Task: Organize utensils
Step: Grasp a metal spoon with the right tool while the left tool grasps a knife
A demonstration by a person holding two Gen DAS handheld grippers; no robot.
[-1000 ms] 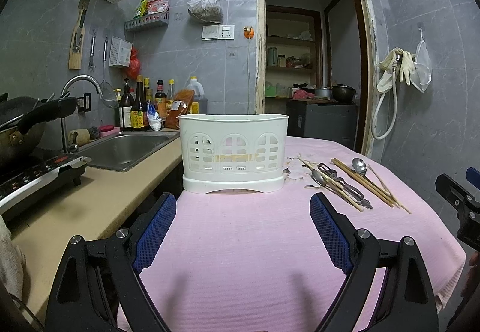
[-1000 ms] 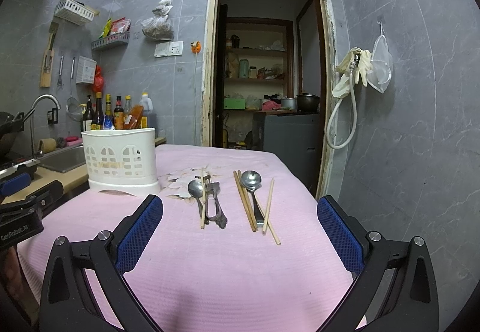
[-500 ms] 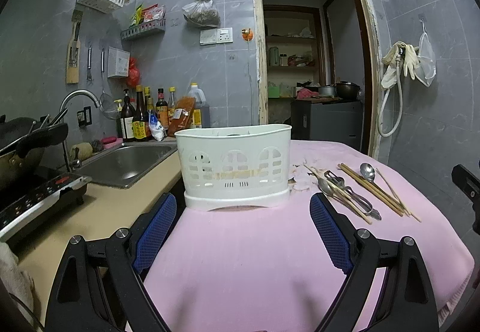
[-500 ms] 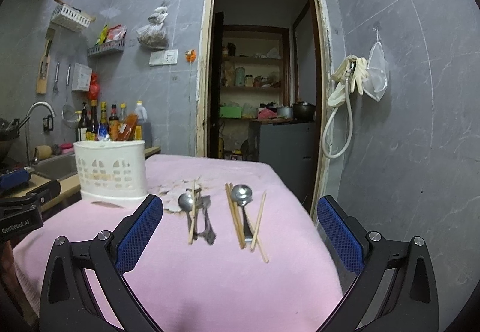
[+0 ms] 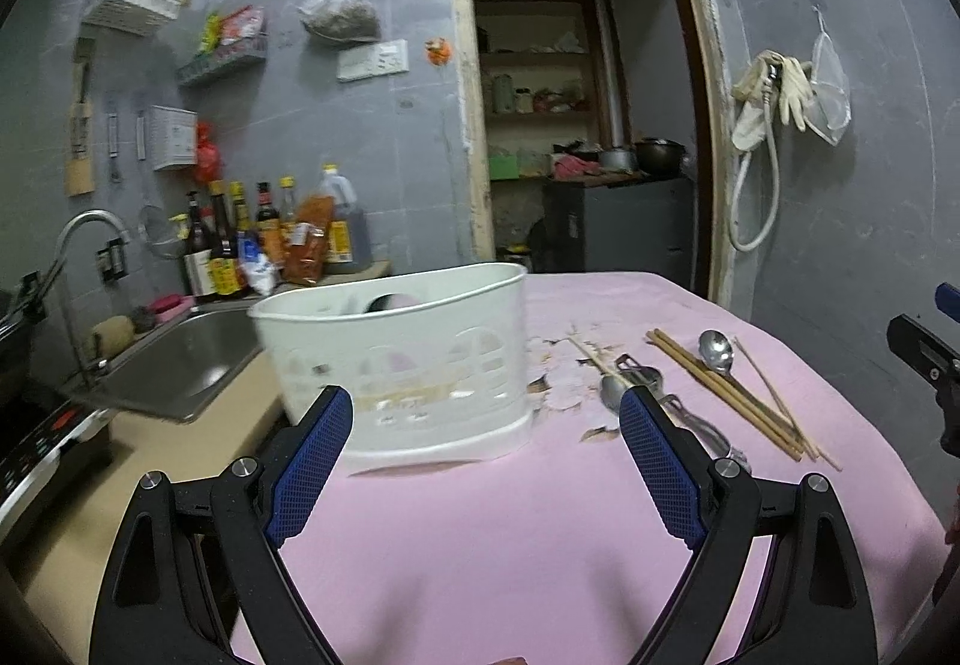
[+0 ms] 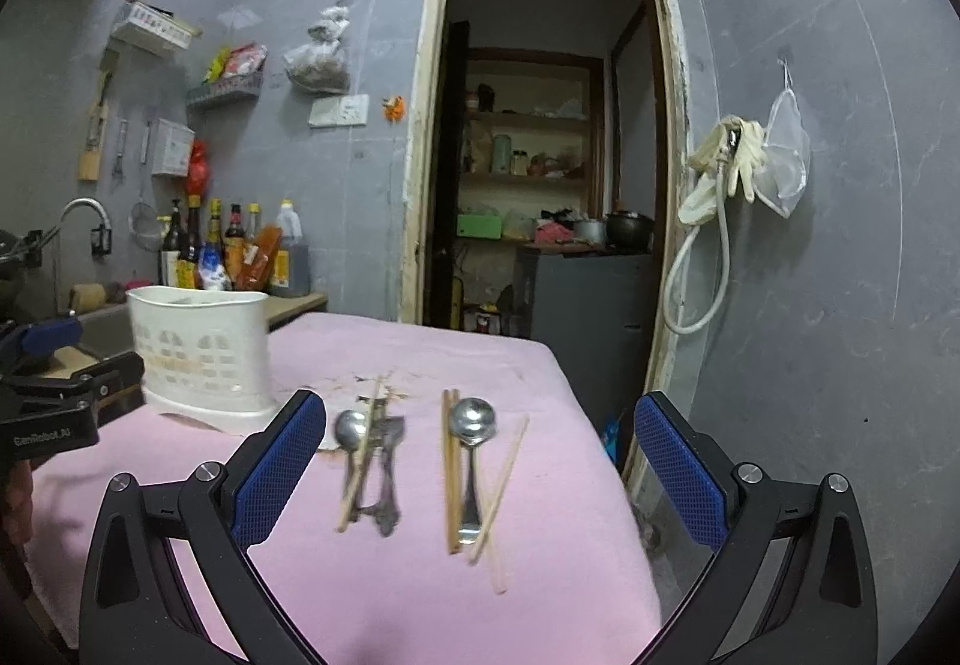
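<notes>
A white slotted utensil caddy (image 5: 408,359) (image 6: 201,347) stands on the pink cloth at the table's left side. Right of it lie two spoons (image 6: 474,425) (image 6: 349,434), a fork (image 6: 387,461) and several wooden chopsticks (image 6: 449,473) (image 5: 726,395). My left gripper (image 5: 486,461) is open just in front of the caddy, nothing between its blue pads. My right gripper (image 6: 474,473) is open above the utensils, straddling them without touching.
The pink cloth (image 5: 480,545) covers the table; its right edge (image 6: 600,461) drops toward a grey wall. Left of the table are a counter, a steel sink (image 5: 180,365), a stove (image 5: 36,437) and sauce bottles (image 5: 264,239). An open doorway (image 6: 540,173) is behind.
Both grippers have moved forward and closer to the table. The caddy looms larger and slightly tilted in the left wrist view; the utensils sit nearer between the right gripper's fingers.
</notes>
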